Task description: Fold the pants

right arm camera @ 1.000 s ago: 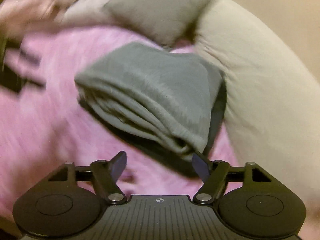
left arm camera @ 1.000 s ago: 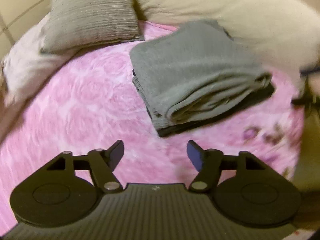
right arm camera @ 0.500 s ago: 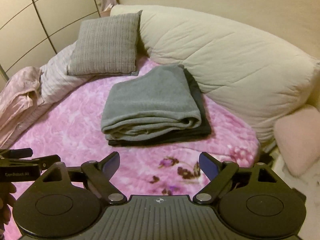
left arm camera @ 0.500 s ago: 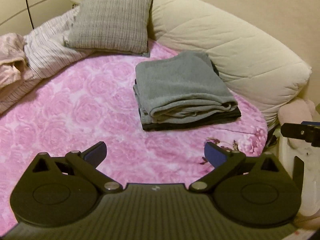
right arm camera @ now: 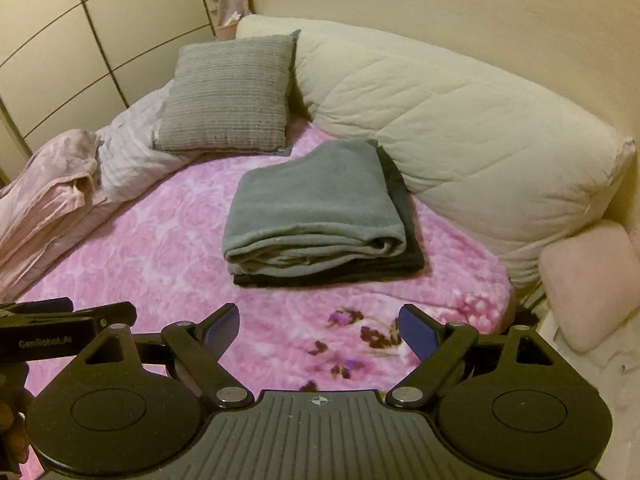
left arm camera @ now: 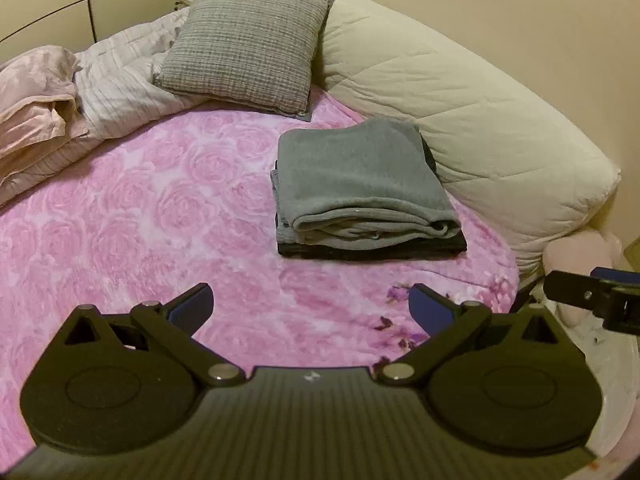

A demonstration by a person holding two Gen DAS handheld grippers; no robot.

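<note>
pants [left arm camera: 360, 176] are lying folded in a grey bundle on the pink rose-patterned blanket [left arm camera: 140, 216], sitting on top of a darker folded garment [left arm camera: 372, 250] whose edge is showing underneath along the front and right side. stack is sitting just beside the long cream bolster [left arm camera: 460, 120] running along the wall. grey woven cushion [left arm camera: 248, 44] is leaning behind the stack, against a striped white duvet [left arm camera: 120, 80], with a crumpled pale pink cloth [left arm camera: 32, 96] further left. left gripper [left arm camera: 311, 312] is hovering over the near part of the blanket, jaws spread wide, nothing between the blue pads, well apart from the pants. right gripper [right arm camera: 319, 328] is likewise hanging above the blanket's purple flower print, jaws released and empty, pants lying ahead of it and not touched. pale pink pillow [right arm camera: 588, 280] is resting at the right end of the bolster.
</note>
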